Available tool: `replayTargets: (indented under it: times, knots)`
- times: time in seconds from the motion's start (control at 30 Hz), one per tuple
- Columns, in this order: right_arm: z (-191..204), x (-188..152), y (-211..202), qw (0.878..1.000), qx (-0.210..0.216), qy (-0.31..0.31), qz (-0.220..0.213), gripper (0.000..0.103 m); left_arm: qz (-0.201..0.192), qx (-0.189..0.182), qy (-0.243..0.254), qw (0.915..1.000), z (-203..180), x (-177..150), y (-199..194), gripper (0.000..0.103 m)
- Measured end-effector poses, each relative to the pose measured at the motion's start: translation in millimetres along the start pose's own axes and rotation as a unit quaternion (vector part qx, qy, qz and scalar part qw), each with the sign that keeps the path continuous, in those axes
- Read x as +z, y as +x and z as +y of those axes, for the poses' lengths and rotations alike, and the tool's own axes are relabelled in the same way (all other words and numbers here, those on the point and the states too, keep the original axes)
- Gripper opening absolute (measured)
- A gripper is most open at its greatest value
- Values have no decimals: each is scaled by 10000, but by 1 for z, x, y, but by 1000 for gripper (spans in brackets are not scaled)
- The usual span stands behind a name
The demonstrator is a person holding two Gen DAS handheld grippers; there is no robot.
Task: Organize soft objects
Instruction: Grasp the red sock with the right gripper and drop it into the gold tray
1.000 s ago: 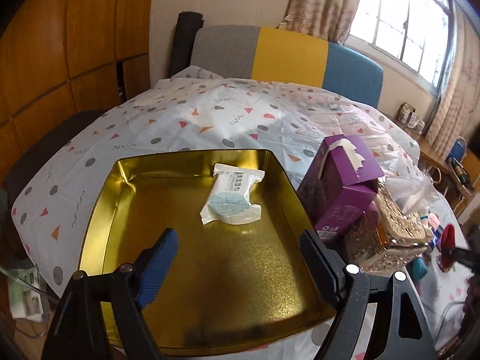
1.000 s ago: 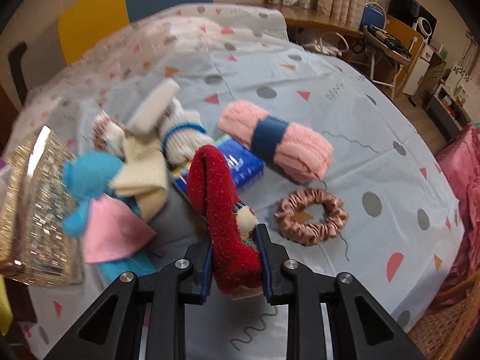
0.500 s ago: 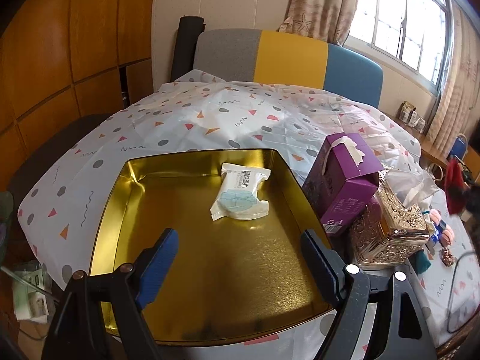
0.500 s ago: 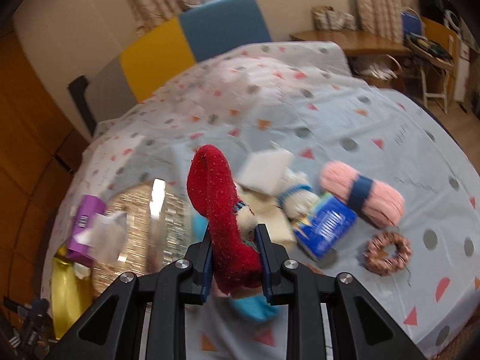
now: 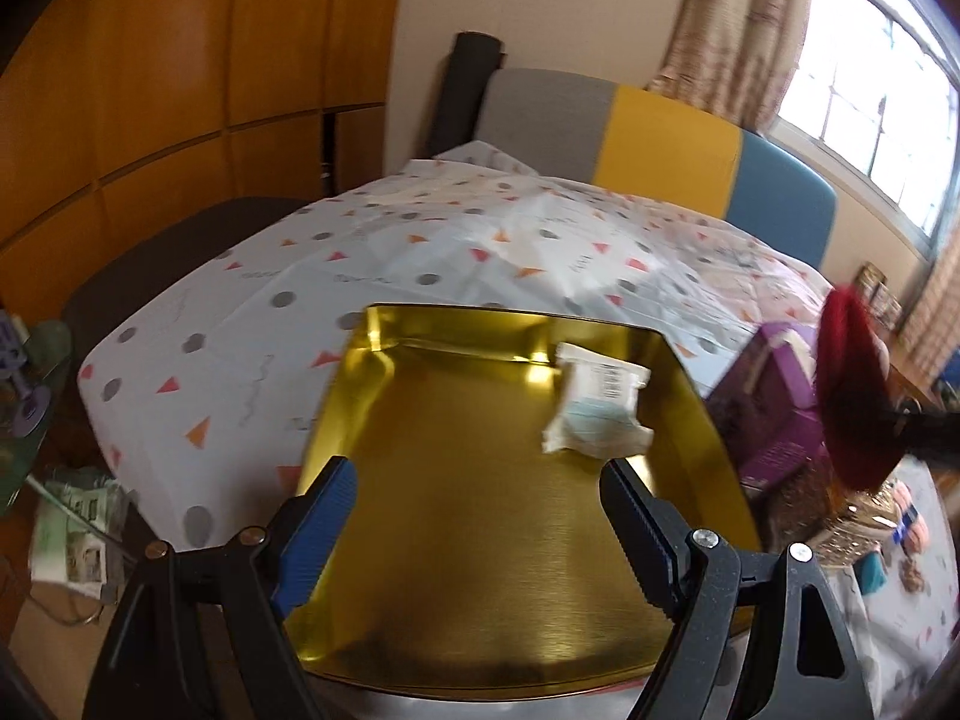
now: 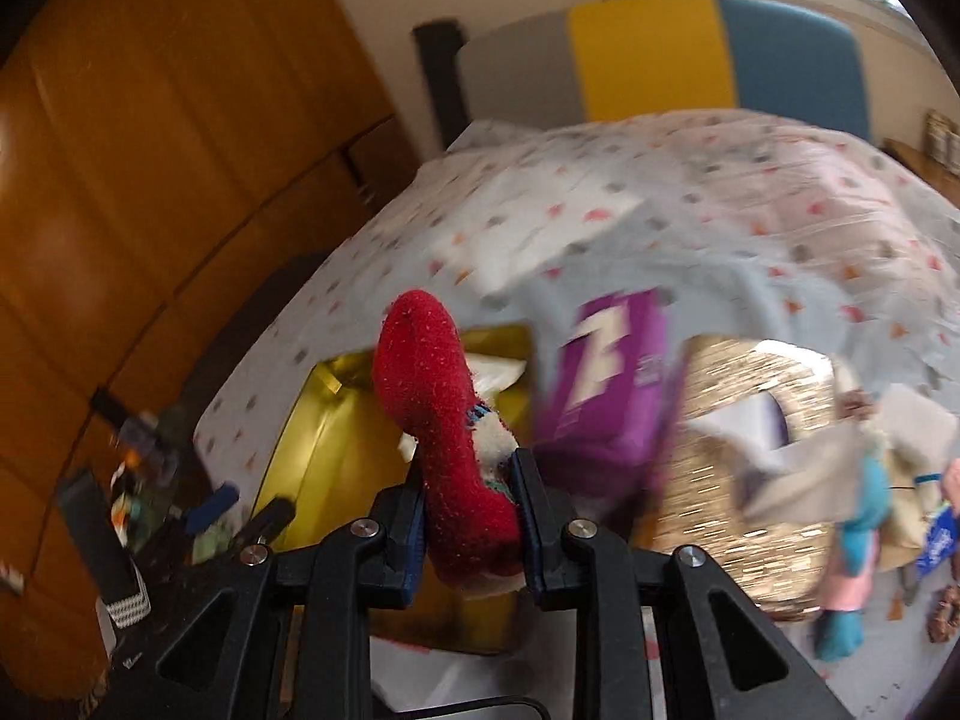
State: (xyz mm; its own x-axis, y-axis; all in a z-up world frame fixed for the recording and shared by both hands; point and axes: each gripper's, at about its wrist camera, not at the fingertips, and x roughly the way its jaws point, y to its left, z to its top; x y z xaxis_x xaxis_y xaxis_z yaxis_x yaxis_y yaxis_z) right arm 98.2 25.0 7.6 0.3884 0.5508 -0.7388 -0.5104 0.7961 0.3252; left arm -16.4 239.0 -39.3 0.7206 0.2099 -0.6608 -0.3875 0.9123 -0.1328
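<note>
**A:** Start at the left. What sits there?

**B:** In the left wrist view, a wooden wall, then the table under a spotted cloth (image 5: 372,252). On it lies a shallow gold tray (image 5: 480,540).

**A:** And the left gripper?

**B:** The left gripper (image 5: 480,516) hangs over the near half of the tray with its jaws spread wide and nothing between them. Its blue pads do not touch the tray.

**A:** Anything in the tray?

**B:** One white packet (image 5: 597,417), lying toward the far right corner, just beyond the right finger.

**A:** Moving right?

**B:** A purple box (image 5: 774,396) stands just beside the tray's right wall. In front of it, in the air, is a red sock (image 5: 855,396), blurred. Below it sits a glittery gold box (image 5: 852,516), and further right some small soft things on the cloth, too blurred to name.

**A:** Who holds the sock?

**B:** The right gripper (image 6: 468,516). In the right wrist view its jaws are nearly closed, pinching the red sock (image 6: 447,438) near its white patch, and the rest stands up above the fingers.

**A:** Where is it relative to the tray?

**B:** The gold tray (image 6: 312,438) shows behind and left of the sock, the purple box (image 6: 612,384) just to its right, then the glittery gold box (image 6: 732,480). A blue and pink soft thing (image 6: 858,546) lies at the far right.
</note>
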Motion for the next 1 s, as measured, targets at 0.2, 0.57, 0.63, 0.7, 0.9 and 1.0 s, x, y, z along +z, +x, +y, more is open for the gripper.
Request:
replayTargets:
  times: [0.2, 0.57, 0.63, 0.7, 0.9, 1.0]
  knots:
    - [24, -21, 66, 9973, -125, -178, 708, 26, 105, 56, -122, 9999, 14, -4, 5, 84]
    - [9, -34, 92, 9934, -800, -345, 751, 46, 155, -3, 25, 9999, 8, -8, 7, 84]
    - [11, -36, 83, 9940, -787, -438, 619, 46, 135, -6, 93, 9999, 5, -8, 6, 84]
    - [14, -36, 73, 9939, -850, -548, 441, 47, 109, -7, 149, 9998, 2, -8, 5, 84]
    - [19, -38, 37, 9892, -1169, -860, -190, 47, 29, -77, 309, 9995, -8, -7, -3, 85]
    - [16, -39, 16, 9852, -1327, -952, -524, 47, -20, -120, 384, 9992, -13, -7, -8, 85]
